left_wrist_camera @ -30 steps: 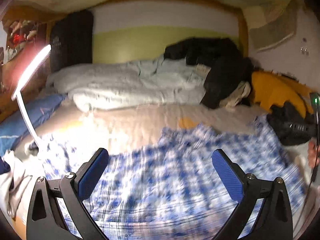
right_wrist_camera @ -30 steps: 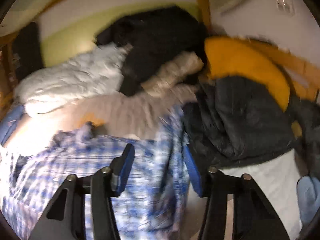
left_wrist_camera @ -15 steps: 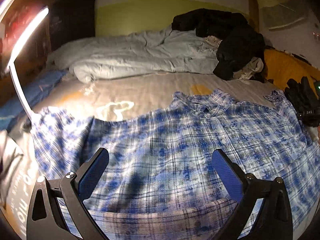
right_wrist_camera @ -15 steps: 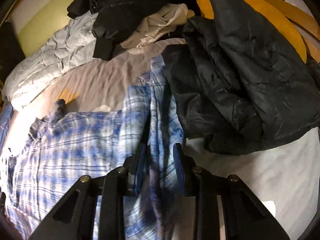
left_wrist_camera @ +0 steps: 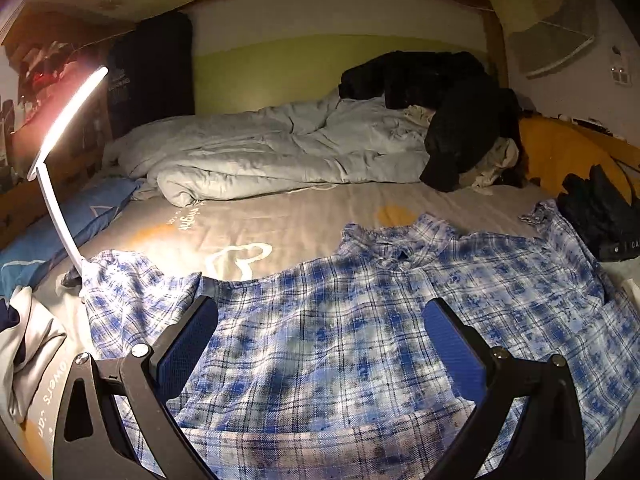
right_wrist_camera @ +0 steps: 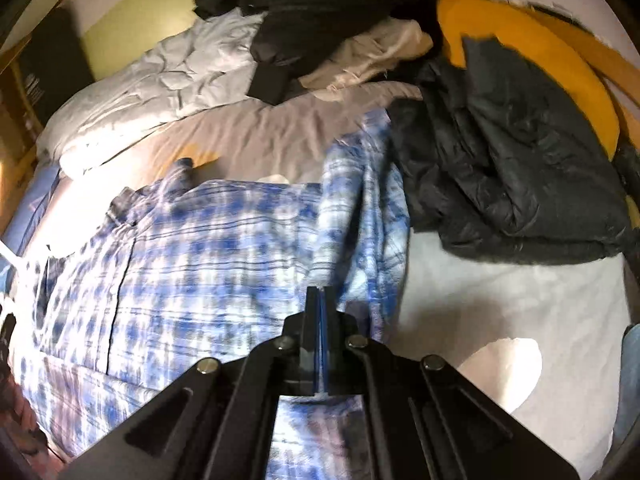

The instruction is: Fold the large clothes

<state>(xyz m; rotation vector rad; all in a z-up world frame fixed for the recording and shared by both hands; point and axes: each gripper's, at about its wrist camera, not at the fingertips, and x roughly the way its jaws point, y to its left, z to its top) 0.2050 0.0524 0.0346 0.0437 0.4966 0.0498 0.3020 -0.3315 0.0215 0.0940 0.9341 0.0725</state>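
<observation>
Shirt (left_wrist_camera: 340, 340) in blue and white plaid, spread broad and mostly flat across the near part of the bed (left_wrist_camera: 280, 220), collar toward the crumpled pale duvet (left_wrist_camera: 280, 152) and hem toward the camera. No fold made in the body so far, judging by the single open layer seen from the left wrist view; one sleeve reaching out toward the lit lamp (left_wrist_camera: 68, 120), the other sleeve (right_wrist_camera: 372, 208) lying bunched along the shirt's far side, just beside a dark jacket (right_wrist_camera: 512, 152). Left tool (left_wrist_camera: 318, 308) hovering low over the lower middle of the shirt, pads wide apart, nothing between them, touching no cloth as far as can be told. Right tool (right_wrist_camera: 320, 296) pressed fully together at the near end of that bunched sleeve, a raised ridge of plaid running straight into its tip, so most likely pinched on the fabric, though the contact itself hidden behind the closed pads. Task therefore barely begun: laid out and smoothed, first grasp apparently secured. Left to do: bringing the sleeves in over the body, doubling the sides inward, folding hem up toward collar, then dealing with the other garments heaped nearby.
</observation>
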